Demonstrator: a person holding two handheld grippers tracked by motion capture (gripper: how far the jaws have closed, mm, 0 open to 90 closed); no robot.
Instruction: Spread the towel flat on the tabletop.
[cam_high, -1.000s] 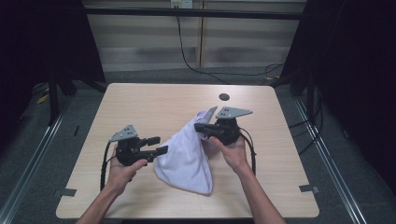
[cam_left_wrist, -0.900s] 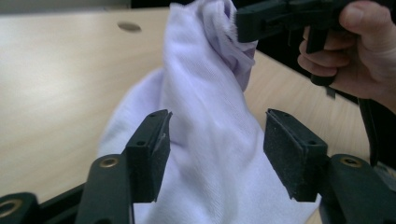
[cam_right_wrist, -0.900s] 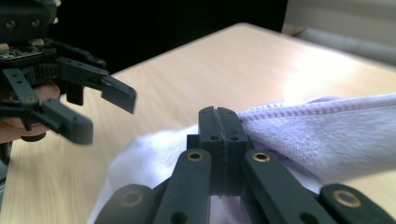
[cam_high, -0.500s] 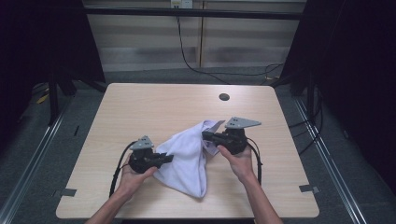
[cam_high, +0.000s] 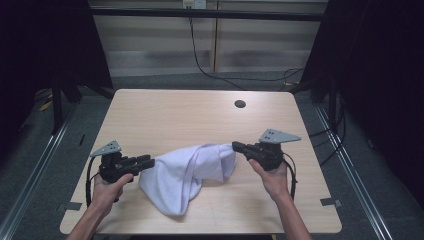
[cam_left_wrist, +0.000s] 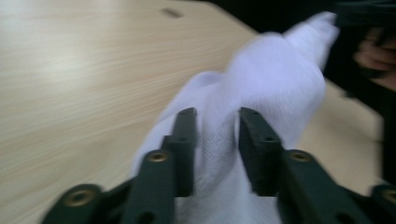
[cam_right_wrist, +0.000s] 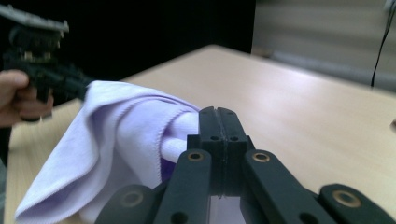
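Observation:
A white cloth (cam_high: 185, 175) lies bunched on the wooden table (cam_high: 175, 115), drawn out between my two grippers. My right gripper (cam_high: 235, 146) is shut on the cloth's right end, and a fold (cam_right_wrist: 121, 126) is pinched at its tips (cam_right_wrist: 218, 112). My left gripper (cam_high: 150, 161) is at the cloth's left end. Its jaws have just been opening and stand apart (cam_left_wrist: 217, 121), with the cloth (cam_left_wrist: 275, 79) lying between them. The far end of the cloth runs up to the other hand at the top right of the left gripper view.
A round cable hole (cam_high: 240, 104) sits near the table's far edge. A black cable (cam_high: 200, 55) hangs behind the table. Metal rails run along the floor on both sides. Bare wood stretches across the far half of the table.
The left gripper went in to the cloth, then drew back to the left. The right gripper moved right and toward me. The cloth now stretches out between them and hangs lower.

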